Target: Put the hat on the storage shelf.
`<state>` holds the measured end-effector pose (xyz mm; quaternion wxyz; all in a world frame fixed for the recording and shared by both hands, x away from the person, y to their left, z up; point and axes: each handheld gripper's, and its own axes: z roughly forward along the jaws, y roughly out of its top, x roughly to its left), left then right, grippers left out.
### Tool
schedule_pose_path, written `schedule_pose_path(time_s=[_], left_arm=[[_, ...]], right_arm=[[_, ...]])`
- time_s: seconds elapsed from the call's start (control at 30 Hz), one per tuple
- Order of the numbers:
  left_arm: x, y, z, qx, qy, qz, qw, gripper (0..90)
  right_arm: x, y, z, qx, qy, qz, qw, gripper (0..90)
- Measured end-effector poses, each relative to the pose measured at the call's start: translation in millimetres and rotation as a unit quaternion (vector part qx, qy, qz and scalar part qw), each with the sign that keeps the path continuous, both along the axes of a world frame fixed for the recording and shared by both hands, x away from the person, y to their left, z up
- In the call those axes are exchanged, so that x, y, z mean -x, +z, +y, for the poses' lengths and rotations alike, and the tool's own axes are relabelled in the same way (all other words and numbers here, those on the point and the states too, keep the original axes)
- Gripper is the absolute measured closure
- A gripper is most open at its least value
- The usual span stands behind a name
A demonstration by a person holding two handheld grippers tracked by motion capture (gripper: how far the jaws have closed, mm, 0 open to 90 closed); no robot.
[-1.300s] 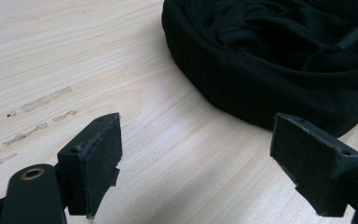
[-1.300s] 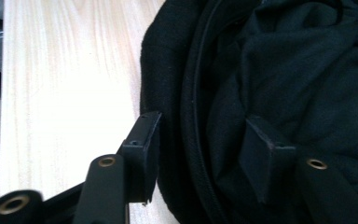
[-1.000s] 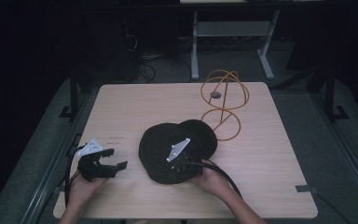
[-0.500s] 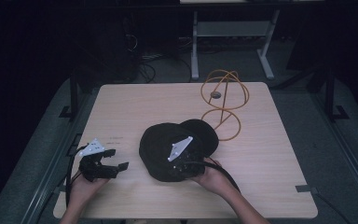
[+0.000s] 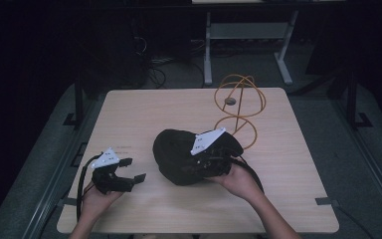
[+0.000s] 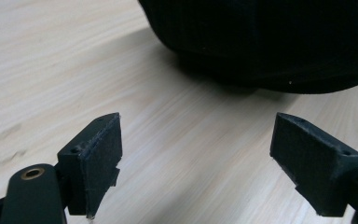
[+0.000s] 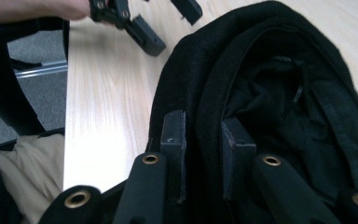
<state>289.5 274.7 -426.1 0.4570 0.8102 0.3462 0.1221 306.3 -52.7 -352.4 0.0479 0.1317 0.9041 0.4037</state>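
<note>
Right gripper view shows the right gripper point(image 7: 203, 158) clamped on the rim of the black hat point(image 7: 270, 93): one pad sits outside the thick fabric edge, the other inside. Its jaws have just been closing, and now the cloth is pinched firmly between them. Compared with a second ago, the hat looks raised at its near side and bunched up, so I judge the lift has started and the grip holds. The hat point(image 5: 184, 154) is in the middle of the table point(image 5: 144, 109), a little toward the near edge. The left gripper point(image 5: 132, 170) waits near the near left corner, jaws wide apart and nothing between them. An orange wire stand point(image 5: 238, 107) is toward the far right corner, just behind the hat; it could catch the cloth if the hat swings that way.
</note>
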Motion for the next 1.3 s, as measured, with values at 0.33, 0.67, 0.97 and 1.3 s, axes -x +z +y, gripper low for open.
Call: schedule_pose_path(time_s=[0.33,0.67,0.97,1.3], left_arm=[[2.4,13.8,-27.2,0.018,-0.035,-0.017,0.9991,16.4],[-1.2,22.5,-58.3,0.026,-0.068,-0.037,0.9967,16.4],[-8.6,25.0,-74.3,0.042,-0.045,-0.071,0.9955,18.2],[-7.9,41.0,-81.8,0.068,-0.052,-0.129,0.9880,71.7]], right_arm=[[-3.0,25.5,-3.2,-0.016,-0.008,-0.012,0.9998,74.1],[-14.5,46.2,4.4,-0.024,-0.031,-0.021,0.9990,74.1],[-14.6,58.4,13.8,-0.039,-0.037,-0.028,0.9982,74.1],[-10.4,59.2,14.9,-0.051,-0.030,-0.018,0.9981,74.0]])
